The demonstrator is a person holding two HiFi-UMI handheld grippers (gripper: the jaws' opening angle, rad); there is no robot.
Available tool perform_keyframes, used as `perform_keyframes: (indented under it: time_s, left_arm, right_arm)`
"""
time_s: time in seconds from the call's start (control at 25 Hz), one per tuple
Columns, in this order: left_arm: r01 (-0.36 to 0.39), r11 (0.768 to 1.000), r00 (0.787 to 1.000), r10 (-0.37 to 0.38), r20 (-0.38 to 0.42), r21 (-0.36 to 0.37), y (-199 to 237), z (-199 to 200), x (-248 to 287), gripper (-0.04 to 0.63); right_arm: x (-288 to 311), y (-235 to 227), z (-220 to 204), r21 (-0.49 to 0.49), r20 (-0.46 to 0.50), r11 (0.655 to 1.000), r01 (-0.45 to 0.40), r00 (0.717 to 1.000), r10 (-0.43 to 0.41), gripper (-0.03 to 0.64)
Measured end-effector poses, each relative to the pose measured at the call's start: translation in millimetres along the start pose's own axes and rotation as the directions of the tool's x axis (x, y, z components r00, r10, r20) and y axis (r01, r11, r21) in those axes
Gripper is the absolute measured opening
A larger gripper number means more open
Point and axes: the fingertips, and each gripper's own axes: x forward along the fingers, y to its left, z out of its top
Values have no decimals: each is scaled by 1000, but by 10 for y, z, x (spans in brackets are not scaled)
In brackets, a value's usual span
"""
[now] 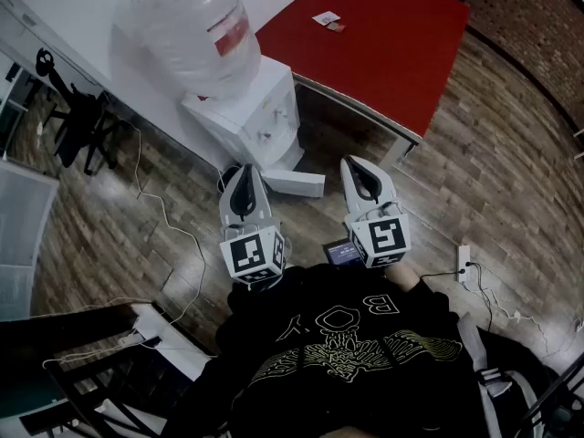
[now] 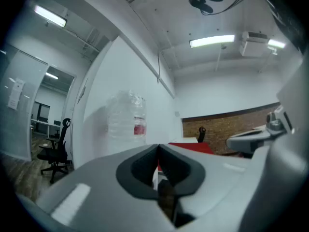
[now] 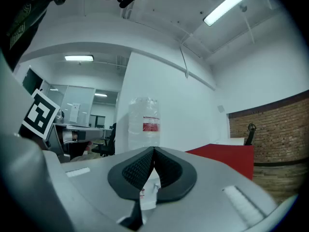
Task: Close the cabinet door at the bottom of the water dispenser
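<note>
Partly hidden under bottle [image 1: 182, 26], water dispenser [image 1: 260, 121], cabinet door [image 1: 299, 183] open, left gripper [image 1: 245, 169], right gripper [image 1: 357, 163] both closed, empty.

The water dispenser [image 1: 245, 117] is white, the table [image 1: 383, 39] red, the plank floor [image 1: 516, 153] brown.

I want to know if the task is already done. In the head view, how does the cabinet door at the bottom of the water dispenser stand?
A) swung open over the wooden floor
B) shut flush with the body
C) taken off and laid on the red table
A: the cabinet door juts out from the foot of the water dispenser over the wooden floor.
</note>
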Motion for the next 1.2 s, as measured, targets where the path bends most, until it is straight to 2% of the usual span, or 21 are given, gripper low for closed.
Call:
perform_keyframes:
  time_s: [0.2, 0.44, 0.64, 0.8, 0.92, 1.04, 1.12, 1.2]
  left_arm:
    - [-6, 1000, 1000, 6, -2, 15, -39, -60, 199, 6]
    - [26, 1000, 1000, -26, -7, 17, -51, -118, 548, 6]
    - [66, 998, 998, -66, -8, 9, 51, -186, 1000, 6]
    - [139, 990, 990, -139, 10, 3, 35, -217, 1373, 6]
    - [188, 982, 982, -189, 11, 35, -42, -324, 1643, 6]
    - [182, 983, 983, -182, -38, -1, -123, -574, 1829, 6]
    - [178, 984, 980, -178, -88, -2, -147, -766, 1919, 6]
    - [172, 985, 980, -171, -105, -1, -178, -885, 2040, 6]
  right_arm:
    - [135, -125, -129, -5, -22, 1000, -13, 1000, 13, 0]
    - [432, -269, -290, 11, -56, 1000, -1, 998, 2, 0]
    - [817, -337, -404, -68, -93, 998, 4, 996, -10, 14]
    - [1089, -346, -496, -109, -121, 994, 8, 992, -21, 38]
    - [1349, -321, -733, -162, -173, 986, -43, 985, 14, 68]
    - [1513, -333, -1068, -217, -264, 967, -137, 961, 77, 78]
    - [1569, -363, -1254, -202, -307, 965, -166, 946, 99, 80]
    - [1653, -452, -1388, -189, -324, 967, -173, 940, 105, 83]
